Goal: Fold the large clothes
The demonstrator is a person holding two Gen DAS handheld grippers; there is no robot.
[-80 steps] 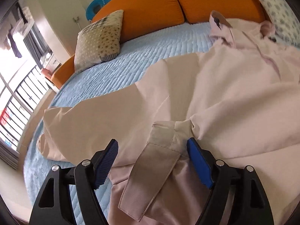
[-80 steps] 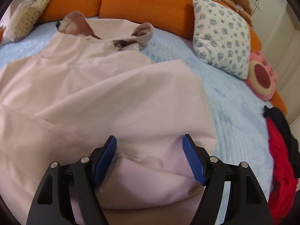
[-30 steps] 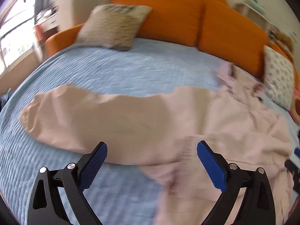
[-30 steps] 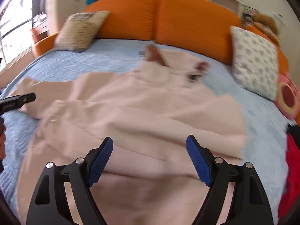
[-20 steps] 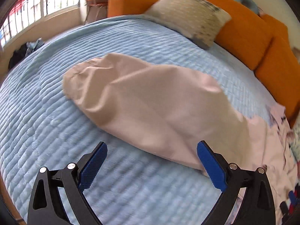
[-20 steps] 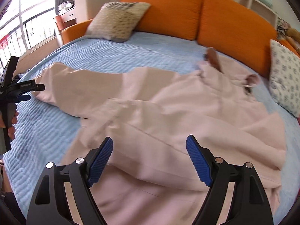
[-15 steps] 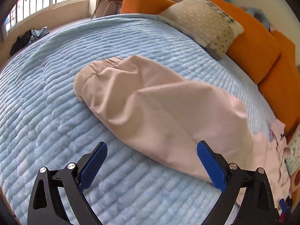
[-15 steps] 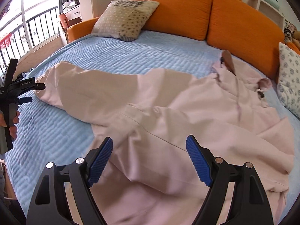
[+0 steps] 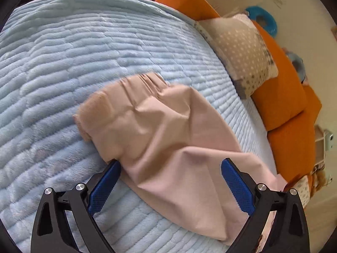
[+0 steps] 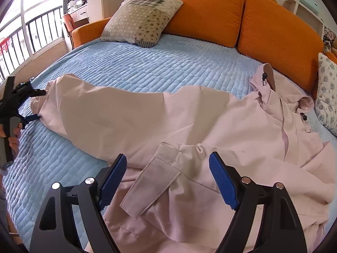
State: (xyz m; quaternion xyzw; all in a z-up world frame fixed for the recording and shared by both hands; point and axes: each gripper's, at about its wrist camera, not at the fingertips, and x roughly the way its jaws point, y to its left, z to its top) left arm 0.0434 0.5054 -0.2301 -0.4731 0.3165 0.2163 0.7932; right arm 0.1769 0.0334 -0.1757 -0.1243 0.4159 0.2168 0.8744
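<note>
A large pale pink hooded jacket (image 10: 221, 126) lies spread on the light blue bed cover (image 10: 147, 63). Its left sleeve (image 9: 160, 139) stretches out across the bed toward the cuff (image 9: 92, 109). My left gripper (image 9: 168, 181) is open, its blue pads straddling the sleeve a little behind the cuff. In the right wrist view it shows at the sleeve's end (image 10: 31, 105). My right gripper (image 10: 167, 175) is open above the other sleeve's cuff (image 10: 153, 183), which lies folded over the jacket body. The hood (image 10: 273, 88) lies toward the orange cushions.
Orange back cushions (image 10: 210, 12) line the far edge of the bed. A beige dotted pillow (image 10: 141, 21) leans at the back left and a floral pillow (image 10: 326, 88) at the right. A window with railing (image 10: 25, 33) is to the left.
My left gripper has swung left along the outstretched sleeve and closed in on its cuff end. My right gripper has shifted left to hover over the folded sleeve cuff. Both stayed open.
</note>
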